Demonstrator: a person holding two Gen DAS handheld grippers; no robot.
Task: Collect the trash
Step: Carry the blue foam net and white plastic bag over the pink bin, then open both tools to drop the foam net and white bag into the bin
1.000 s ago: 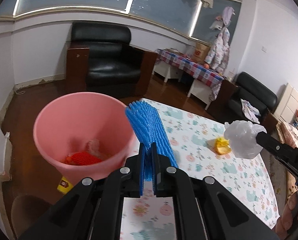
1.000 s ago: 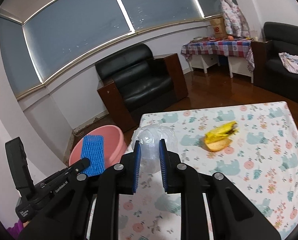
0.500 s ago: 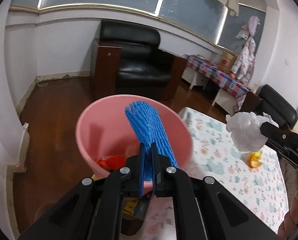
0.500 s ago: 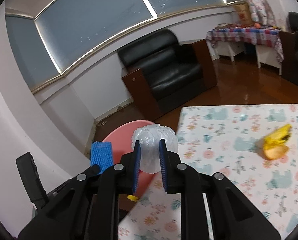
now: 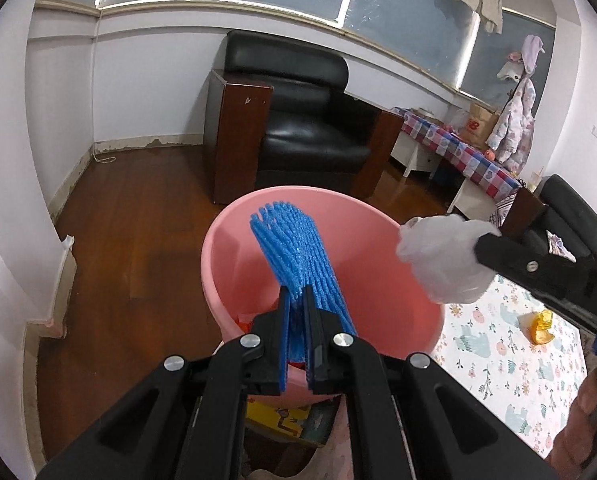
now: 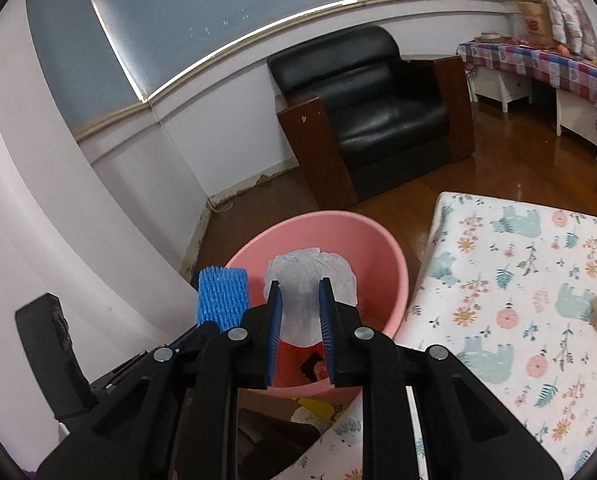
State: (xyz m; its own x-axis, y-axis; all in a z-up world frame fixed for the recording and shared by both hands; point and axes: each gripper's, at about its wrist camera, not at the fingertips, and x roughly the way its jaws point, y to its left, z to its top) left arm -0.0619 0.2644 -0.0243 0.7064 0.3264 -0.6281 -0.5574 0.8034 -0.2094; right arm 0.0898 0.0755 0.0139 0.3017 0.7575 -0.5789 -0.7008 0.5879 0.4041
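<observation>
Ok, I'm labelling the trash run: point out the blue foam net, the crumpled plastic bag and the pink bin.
blue foam net (image 5: 294,252), left wrist view, mid-mesh
crumpled plastic bag (image 6: 310,280), right wrist view, centre
pink bin (image 5: 378,276), left wrist view, inner wall

My left gripper (image 5: 297,312) is matt black plastic with bright metal screws, and it pinches a blue foam net (image 5: 294,248), ribbed and soft-looking. My right gripper (image 6: 301,300) clamps a crumpled bag (image 6: 308,280) of thin, cloudy plastic. The pink tub (image 5: 378,292) at centre frame is smooth plastic with a dull sheen. The floor (image 5: 138,216) at left is glossy dark wood. The armchair (image 5: 310,128) in the upper middle looks like shiny black leather with wooden sides. The tablecloth (image 6: 518,280) at right is printed and matt.
</observation>
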